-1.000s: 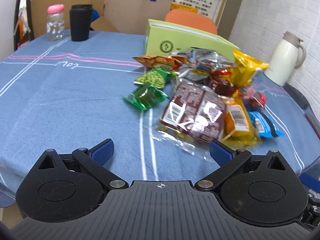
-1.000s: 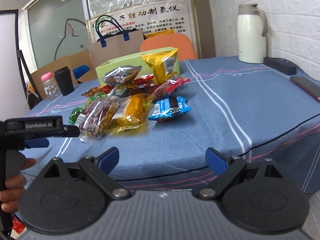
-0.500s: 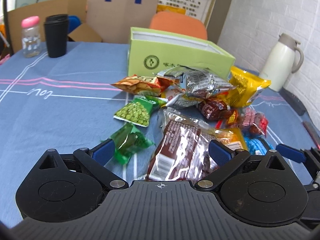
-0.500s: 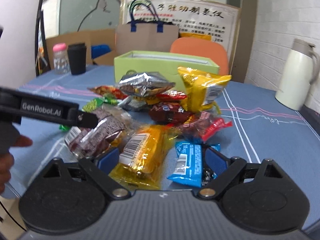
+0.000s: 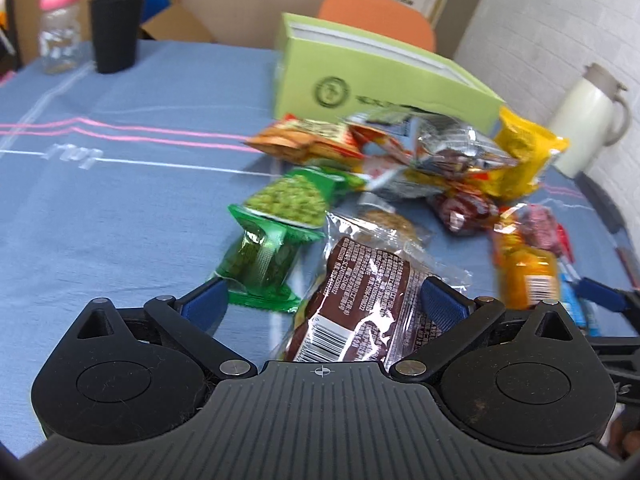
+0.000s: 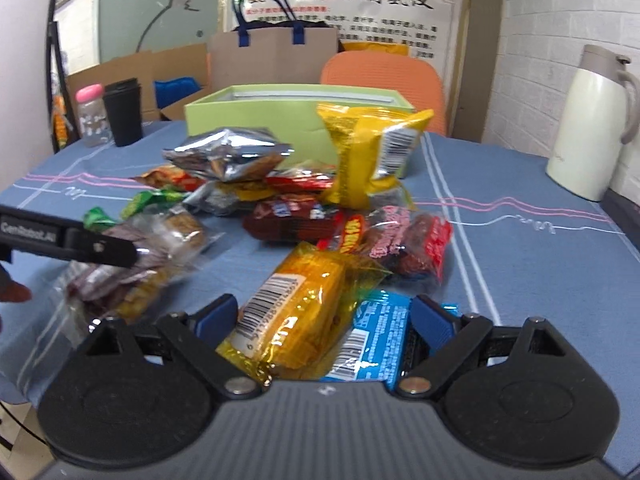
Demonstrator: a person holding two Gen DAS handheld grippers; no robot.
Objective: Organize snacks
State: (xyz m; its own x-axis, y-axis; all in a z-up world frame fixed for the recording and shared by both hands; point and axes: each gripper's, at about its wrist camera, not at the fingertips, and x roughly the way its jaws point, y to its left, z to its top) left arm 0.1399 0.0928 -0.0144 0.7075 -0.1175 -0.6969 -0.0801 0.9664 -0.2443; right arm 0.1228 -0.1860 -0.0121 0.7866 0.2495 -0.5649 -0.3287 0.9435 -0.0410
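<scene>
A pile of snack packets lies on the blue tablecloth in front of an open light-green box (image 5: 384,84), which also shows in the right wrist view (image 6: 280,120). My left gripper (image 5: 324,300) is open, its jaws wide around a brown packet in clear wrap (image 5: 360,304), with a green packet (image 5: 260,264) by its left finger. My right gripper (image 6: 326,316) is open over an orange-yellow packet (image 6: 296,312) and a blue packet (image 6: 376,336). A yellow bag (image 6: 372,152) and a silver bag (image 6: 228,156) lie nearer the box.
A white thermos jug (image 6: 592,120) stands at the right. A black cup (image 5: 116,28) and a pink-capped bottle (image 5: 60,28) stand at the far left. An orange chair (image 6: 384,80) and a brown paper bag (image 6: 272,56) are behind the table.
Both grippers have moved forward and down onto the snack pile. The brown packet now lies between the left jaws; the orange and blue packets lie between the right jaws.
</scene>
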